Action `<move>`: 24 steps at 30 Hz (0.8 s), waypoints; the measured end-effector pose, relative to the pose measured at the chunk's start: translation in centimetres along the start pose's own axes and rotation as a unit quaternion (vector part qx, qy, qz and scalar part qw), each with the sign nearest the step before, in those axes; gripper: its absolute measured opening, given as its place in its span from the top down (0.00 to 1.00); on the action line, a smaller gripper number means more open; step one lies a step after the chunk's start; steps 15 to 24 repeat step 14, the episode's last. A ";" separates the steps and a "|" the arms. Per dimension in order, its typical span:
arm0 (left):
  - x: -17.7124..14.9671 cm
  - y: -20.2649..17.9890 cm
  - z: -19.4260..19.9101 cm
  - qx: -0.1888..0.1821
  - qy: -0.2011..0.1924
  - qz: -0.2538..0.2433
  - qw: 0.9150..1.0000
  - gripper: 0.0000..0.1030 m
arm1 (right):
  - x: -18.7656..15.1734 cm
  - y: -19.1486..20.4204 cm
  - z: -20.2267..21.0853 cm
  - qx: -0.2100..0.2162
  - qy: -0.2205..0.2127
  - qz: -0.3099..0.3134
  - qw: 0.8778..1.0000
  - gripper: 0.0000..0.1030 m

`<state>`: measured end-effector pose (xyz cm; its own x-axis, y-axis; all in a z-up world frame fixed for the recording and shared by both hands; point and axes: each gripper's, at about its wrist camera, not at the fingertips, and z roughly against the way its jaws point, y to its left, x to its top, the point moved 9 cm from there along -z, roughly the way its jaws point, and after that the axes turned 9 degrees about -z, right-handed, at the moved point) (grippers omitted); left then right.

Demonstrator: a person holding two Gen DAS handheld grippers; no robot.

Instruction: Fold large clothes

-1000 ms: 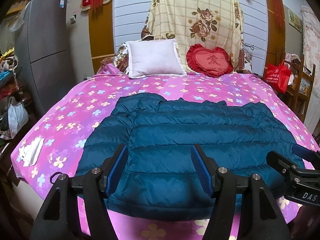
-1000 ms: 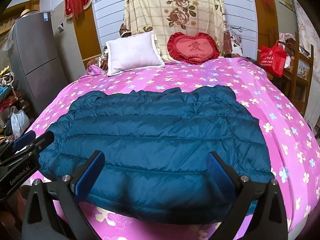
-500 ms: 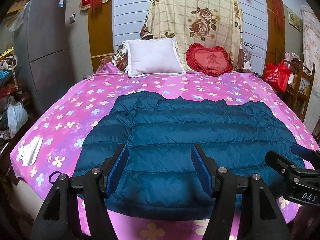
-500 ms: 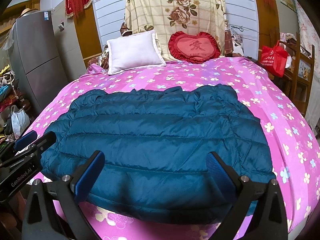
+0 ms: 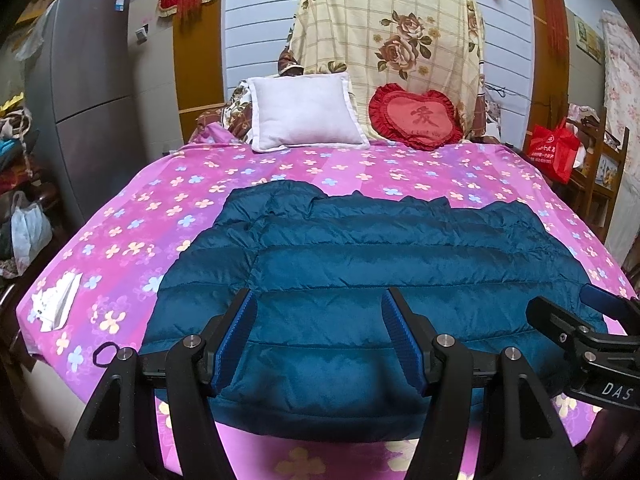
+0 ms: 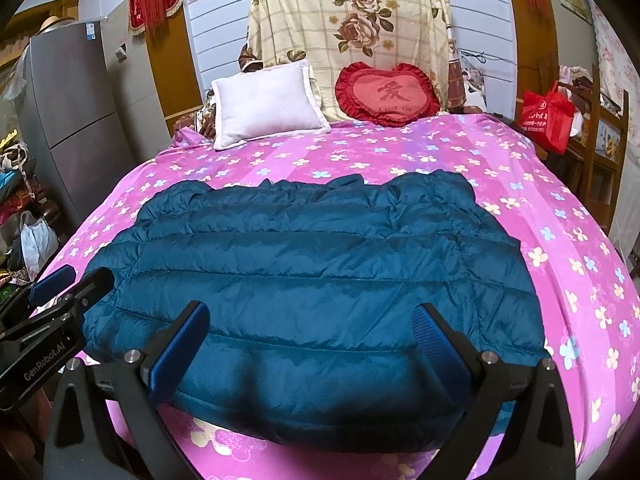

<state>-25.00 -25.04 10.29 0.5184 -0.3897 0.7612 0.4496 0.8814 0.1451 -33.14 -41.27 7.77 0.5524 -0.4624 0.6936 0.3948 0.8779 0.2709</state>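
The blue puffer jacket is lying spread flat in the middle of the pink flowered bed, so folding is not started, I think. The left gripper and right gripper are both hanging wide open, holding nothing. Only the left view is showing white paper at lower left.

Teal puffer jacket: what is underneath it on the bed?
The teal puffer jacket lies spread flat on the pink floral bedsheet, which shows all around it. Whether anything else sits beneath the jacket cannot be seen; the quilted fabric covers it.
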 end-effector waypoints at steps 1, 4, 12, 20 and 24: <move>-0.1 0.0 0.0 0.000 0.000 0.000 1.000 0.55 | 0.0 0.0 0.0 0.000 0.000 0.000 1.000 0.00; 0.1 0.0 0.0 0.000 -0.006 -0.004 1.000 0.55 | 0.0 -0.1 -0.2 0.000 0.002 0.000 1.000 0.00; 0.7 -0.4 0.6 0.004 -0.038 -0.024 0.999 0.55 | -0.4 -0.5 -1.0 0.002 0.011 -0.003 1.000 0.00; 0.7 -0.5 0.6 0.000 -0.035 -0.025 0.999 0.55 | -0.4 -0.5 -1.1 0.002 0.013 -0.004 1.000 0.00; 0.7 -0.5 0.6 0.000 -0.035 -0.025 0.999 0.55 | -0.4 -0.5 -1.1 0.002 0.013 -0.004 1.000 0.00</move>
